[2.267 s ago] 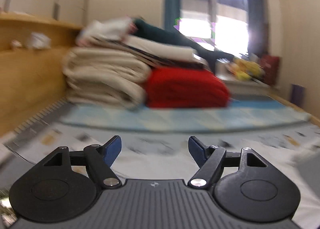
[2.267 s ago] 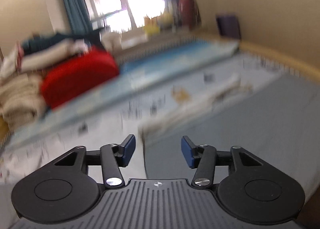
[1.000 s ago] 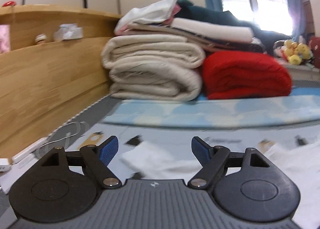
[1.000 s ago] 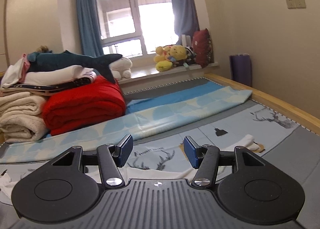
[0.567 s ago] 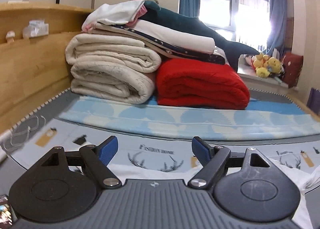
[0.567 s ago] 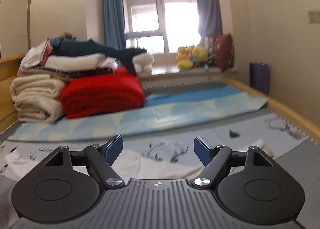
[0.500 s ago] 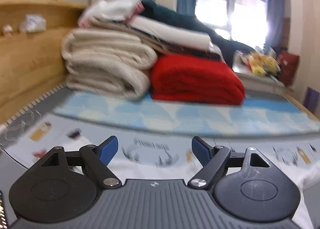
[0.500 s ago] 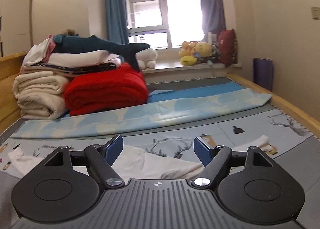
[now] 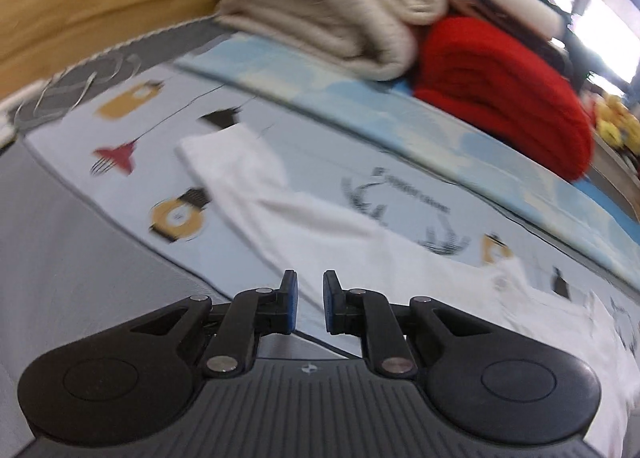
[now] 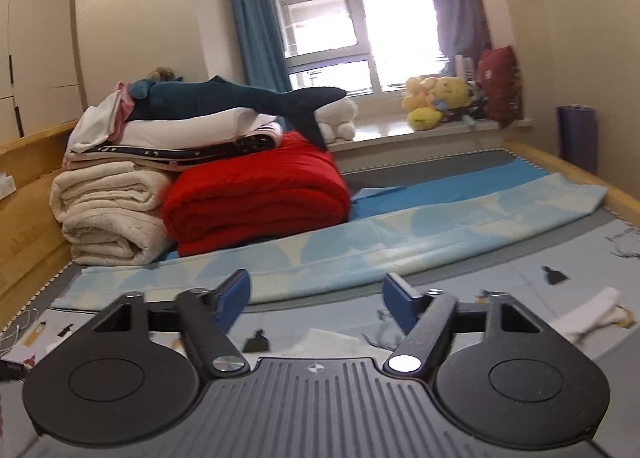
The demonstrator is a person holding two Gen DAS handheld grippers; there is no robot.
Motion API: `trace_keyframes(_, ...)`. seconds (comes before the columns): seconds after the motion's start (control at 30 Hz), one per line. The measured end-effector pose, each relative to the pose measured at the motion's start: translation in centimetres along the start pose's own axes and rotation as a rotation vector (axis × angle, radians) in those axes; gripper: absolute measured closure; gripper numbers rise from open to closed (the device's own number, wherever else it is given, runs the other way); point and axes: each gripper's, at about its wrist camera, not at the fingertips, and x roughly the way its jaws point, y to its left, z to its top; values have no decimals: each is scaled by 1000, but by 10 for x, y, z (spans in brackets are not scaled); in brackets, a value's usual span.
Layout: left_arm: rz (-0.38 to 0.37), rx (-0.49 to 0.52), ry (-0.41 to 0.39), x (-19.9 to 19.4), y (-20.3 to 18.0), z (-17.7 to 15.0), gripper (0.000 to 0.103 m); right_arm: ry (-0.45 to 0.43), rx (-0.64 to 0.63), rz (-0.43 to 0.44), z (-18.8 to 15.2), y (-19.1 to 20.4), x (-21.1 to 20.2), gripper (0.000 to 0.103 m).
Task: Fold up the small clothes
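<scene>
A small white garment [image 9: 320, 226] lies spread on the printed bed sheet [image 9: 132, 130], one sleeve reaching to the upper left. My left gripper [image 9: 307, 285] hovers over the garment's near edge, its blue-padded fingers [image 9: 289, 290] narrowed to a small gap with nothing between them. My right gripper [image 10: 316, 294] is wide open and empty, held low over the bed. Part of the white garment [image 10: 328, 342] shows between its fingers, and a white sleeve end [image 10: 592, 310] lies to the right.
Folded cream blankets [image 10: 108, 214] and a red blanket [image 10: 256, 194] are stacked at the bed's head, with a plush shark [image 10: 236, 98] on top. A pale blue blanket [image 10: 400, 242] lies across the bed. Wooden bed frame [image 9: 80, 6] at left; wall at right.
My left gripper has tipped down toward the garment and its fingers have closed from wide open to a narrow gap. My right gripper stays wide open, almost unmoved.
</scene>
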Motion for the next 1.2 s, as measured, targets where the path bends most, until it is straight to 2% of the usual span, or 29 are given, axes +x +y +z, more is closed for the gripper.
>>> trace_keyframes(0.03,13,-24,4,5,8,1,89,5,-8,14,1,5,11,66)
trace_keyframes(0.1,33,-68,9,14,21,3,89,-2,-27,12,-4,12,27,93)
trace_keyframes(0.2,45,-111,-5,28,33,8,89,32,-49,-25,-17,15,48,94)
trace_keyframes(0.3,31,-156,-35,43,42,17,89,91,-4,18,-19,11,65,94)
trace_keyframes(0.5,66,-265,-54,75,58,30,86,137,-88,49,-27,15,84,93)
trace_keyframes(0.67,90,-370,-46,105,77,33,69,194,-91,59,-32,10,94,93)
trace_keyframes(0.73,82,-434,-54,114,85,35,59,218,-77,51,-34,8,100,93)
trace_keyframes(0.77,77,-450,-68,117,89,36,58,231,-67,49,-35,7,103,93)
trace_keyframes(0.83,73,-465,-91,122,92,42,49,252,-54,46,-39,6,108,93)
trace_keyframes(0.97,72,-452,-126,133,94,51,45,268,-76,37,-44,8,111,93)
trace_keyframes(1.0,74,-444,-138,134,94,51,47,271,-81,36,-46,9,112,93)
trace_keyframes(1.03,76,-430,-146,135,93,51,55,274,-86,35,-47,10,113,93)
trace_keyframes(1.07,84,-404,-150,137,91,50,69,277,-91,32,-49,11,114,93)
trace_keyframes(1.1,79,-372,-129,140,90,50,101,281,-95,30,-50,12,115,93)
trace_keyframes(1.13,79,-357,-111,141,89,50,100,284,-98,28,-51,13,116,93)
trace_keyframes(1.2,86,-337,-130,136,92,50,100,289,-103,25,-53,15,119,93)
